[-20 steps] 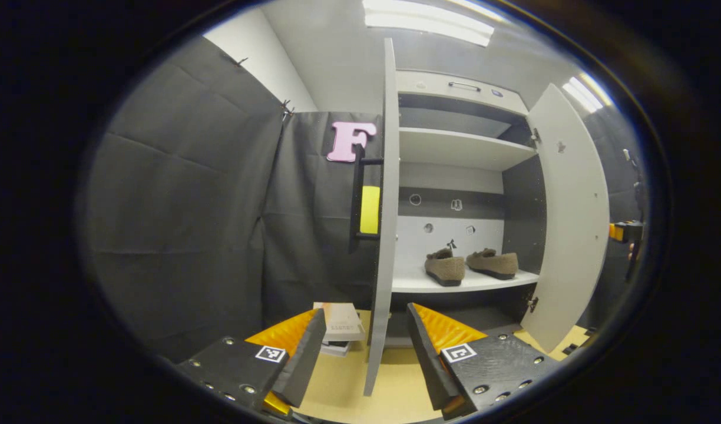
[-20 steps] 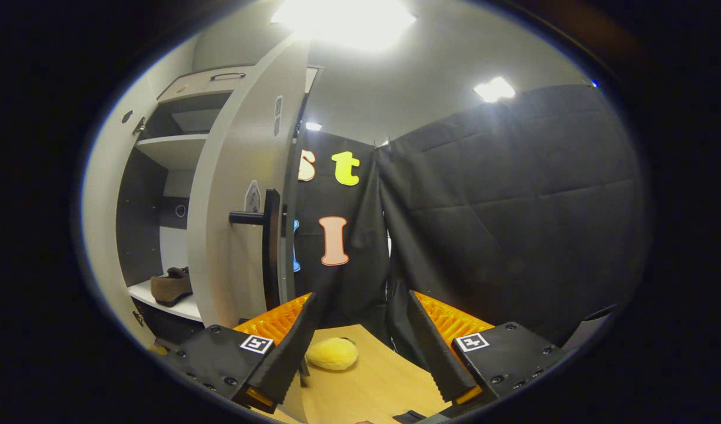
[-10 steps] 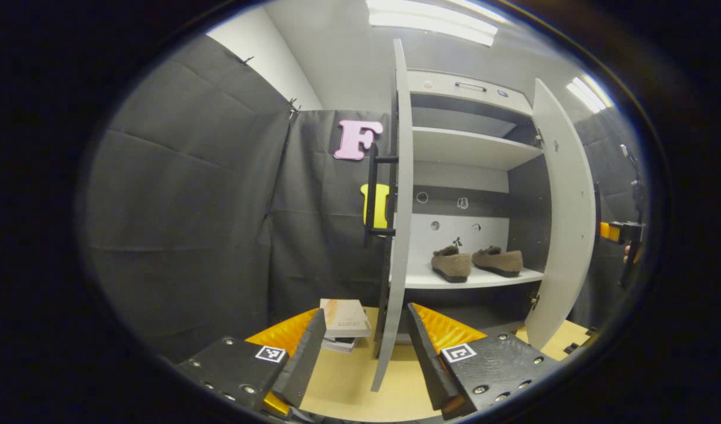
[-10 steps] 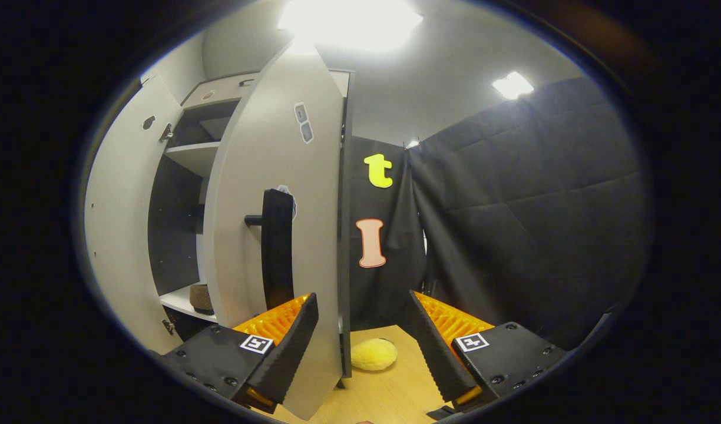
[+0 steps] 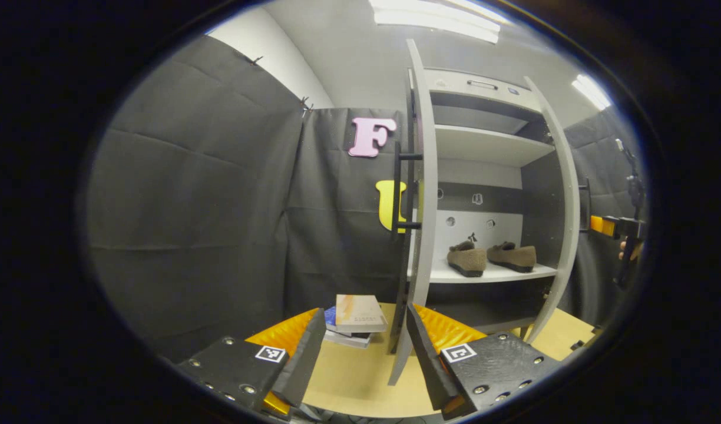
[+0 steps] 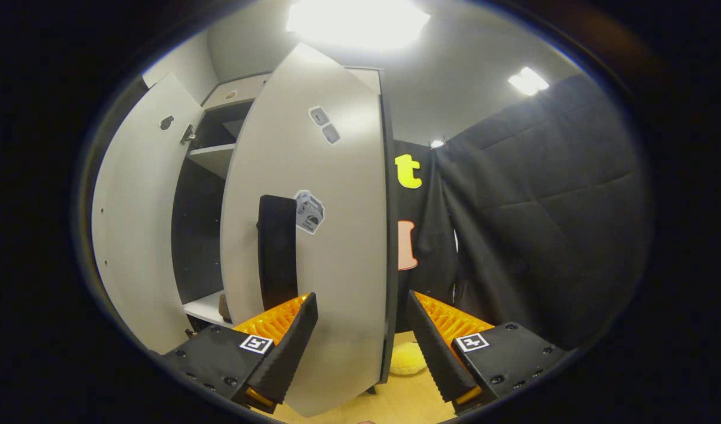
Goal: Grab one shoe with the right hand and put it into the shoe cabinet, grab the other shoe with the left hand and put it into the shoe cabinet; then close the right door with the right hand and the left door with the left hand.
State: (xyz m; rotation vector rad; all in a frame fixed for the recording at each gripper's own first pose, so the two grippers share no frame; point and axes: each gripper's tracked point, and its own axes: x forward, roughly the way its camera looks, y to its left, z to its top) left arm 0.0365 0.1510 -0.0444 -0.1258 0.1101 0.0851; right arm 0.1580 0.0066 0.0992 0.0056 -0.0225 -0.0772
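Cabinet [image 5: 484,144]: one, pale grey, standing on a wooden floor; the landmark for all below.
Shoes: two, brown, side by side on the cabinet's lower shelf; the left shoe [image 5: 466,260] sits just beside the right shoe [image 5: 513,256].
Doors: two, both ajar. The left door [image 5: 422,212] stands edge-on at the cabinet's left side; the right door [image 6: 313,235] is swung partway over the cabinet's right half.
Handles: two, dark bars, one per door; the right door's handle [image 6: 277,250] faces outward.
Books [image 5: 356,321]: a small stack on the floor, left of the cabinet.
Yellow ball [image 6: 406,359]: one, on the floor right of the cabinet.
Left gripper [image 5: 360,344]: fingers spread, nothing between them, before the left door's edge.
Right gripper [image 6: 360,333]: fingers spread, empty, close before the right door.
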